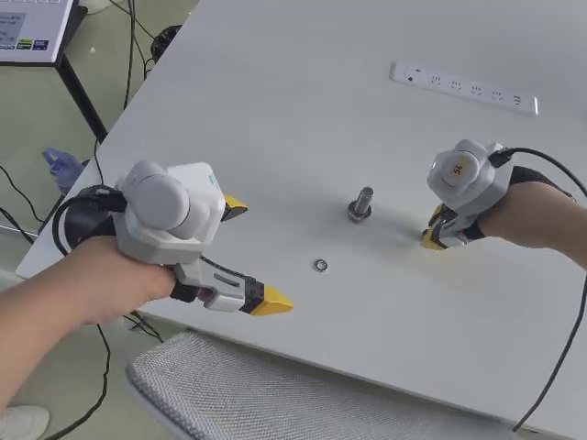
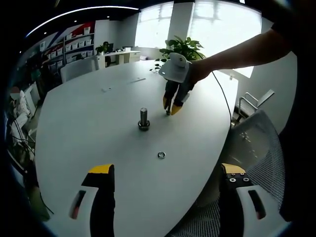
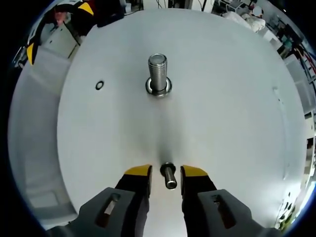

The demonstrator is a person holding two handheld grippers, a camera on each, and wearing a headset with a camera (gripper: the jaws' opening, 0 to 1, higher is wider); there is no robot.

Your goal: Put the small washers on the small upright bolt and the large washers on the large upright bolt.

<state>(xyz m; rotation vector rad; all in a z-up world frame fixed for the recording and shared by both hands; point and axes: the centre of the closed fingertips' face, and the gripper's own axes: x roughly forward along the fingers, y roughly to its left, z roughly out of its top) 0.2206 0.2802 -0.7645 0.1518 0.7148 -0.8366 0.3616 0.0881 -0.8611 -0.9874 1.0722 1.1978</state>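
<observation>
White surface (image 1: 303, 110) seen from the head view, with two sets of tongs, two upright bolts and one loose washer.

- **Left tongs** (image 1: 249, 254): spread wide and holding nothing, at the near edge of the surface above a mesh chair (image 1: 275, 394).
- **Right tongs** (image 3: 166, 173): tips pointed down at the surface and narrowly apart. They stand on either side of the small bolt (image 3: 169, 177), with a slim gap showing on each side.
- **Large bolt** (image 1: 360, 203): near the middle of the surface, between the two sets of tongs, with a wider collar at its foot. Whether that collar is a washer cannot be told.
- **Loose washer** (image 1: 319, 266): a single one, lying flat near the large bolt on the left tongs' side and touching nothing.
- **Power strip** (image 1: 463, 88): one, lying far back on the surface.
</observation>
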